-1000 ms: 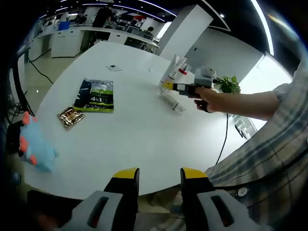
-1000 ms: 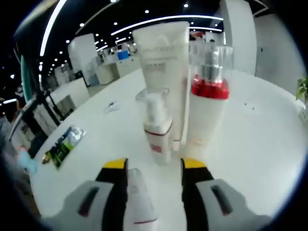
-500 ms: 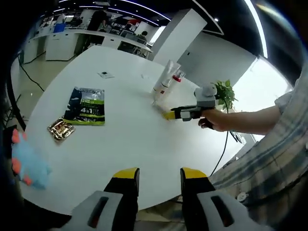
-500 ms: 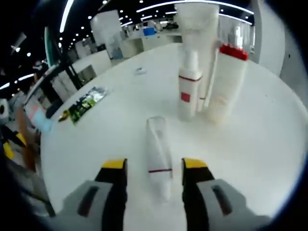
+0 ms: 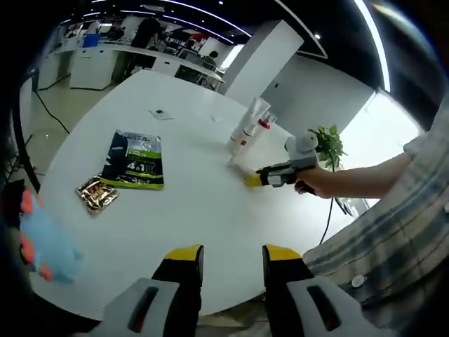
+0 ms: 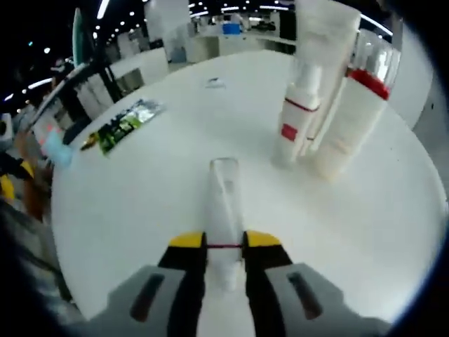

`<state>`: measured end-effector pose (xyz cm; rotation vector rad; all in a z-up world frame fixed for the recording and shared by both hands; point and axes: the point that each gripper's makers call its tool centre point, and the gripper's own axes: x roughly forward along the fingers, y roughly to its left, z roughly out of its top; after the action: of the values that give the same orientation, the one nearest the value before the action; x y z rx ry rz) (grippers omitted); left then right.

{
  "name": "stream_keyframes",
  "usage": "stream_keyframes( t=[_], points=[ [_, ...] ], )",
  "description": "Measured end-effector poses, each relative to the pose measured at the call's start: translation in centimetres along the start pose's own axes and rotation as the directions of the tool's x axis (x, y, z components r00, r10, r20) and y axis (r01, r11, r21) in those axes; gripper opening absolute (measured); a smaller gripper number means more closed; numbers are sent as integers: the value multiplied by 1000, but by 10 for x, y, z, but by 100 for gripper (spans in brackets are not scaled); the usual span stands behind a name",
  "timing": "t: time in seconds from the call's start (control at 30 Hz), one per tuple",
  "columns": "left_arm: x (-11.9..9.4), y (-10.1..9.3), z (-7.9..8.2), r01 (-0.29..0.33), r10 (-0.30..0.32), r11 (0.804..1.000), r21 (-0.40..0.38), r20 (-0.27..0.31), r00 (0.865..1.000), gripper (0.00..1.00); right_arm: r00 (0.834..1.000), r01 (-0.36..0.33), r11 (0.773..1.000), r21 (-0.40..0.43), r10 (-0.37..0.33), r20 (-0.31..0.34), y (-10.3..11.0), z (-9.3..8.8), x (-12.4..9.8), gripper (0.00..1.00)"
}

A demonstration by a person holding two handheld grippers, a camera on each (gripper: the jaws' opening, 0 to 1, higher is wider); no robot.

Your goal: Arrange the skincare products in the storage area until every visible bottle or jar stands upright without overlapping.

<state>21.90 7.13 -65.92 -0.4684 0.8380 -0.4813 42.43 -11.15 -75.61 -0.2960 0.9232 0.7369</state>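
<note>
1. While its yellow-tipped jaws were pinched on the clear tube [image 6: 223, 210], the right gripper [image 6: 224, 242] held it low over the white table [image 6: 140, 182], cap end pointing away.
2. Just beyond stood a small white pump bottle [image 6: 298, 123], a tall white tube [image 6: 324, 49] and a red-collared bottle [image 6: 354, 116], upright, bunched together.
3. Left gripper [image 5: 229, 254] hung over the near table edge, jaws apart, nothing between them.
4. A green packet [image 5: 135, 150] and gold wrapper [image 5: 96, 193] lay well apart from the bottles.
</note>
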Motion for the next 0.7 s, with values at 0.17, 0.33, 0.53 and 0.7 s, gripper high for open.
stream_keyframes(
  t=[0.17,0.33,0.53,0.7],
  points=[
    [3,4,5,1,0,1000,-22,25,1000,34,996,-79,997,13,78,37,27,11,-10,18],
    [11,2,8,22,-21,999,-41,33,999,34,985,-158,987,-24,159,64,59,18,-21,18],
    [21,-8,19,88,-86,994,-65,36,996,35,960,-234,964,-130,250,129,96,36,-42,18],
    [22,-16,44,158,-150,982,-102,75,986,39,916,-290,907,-307,356,186,139,55,-73,18]
  ],
)
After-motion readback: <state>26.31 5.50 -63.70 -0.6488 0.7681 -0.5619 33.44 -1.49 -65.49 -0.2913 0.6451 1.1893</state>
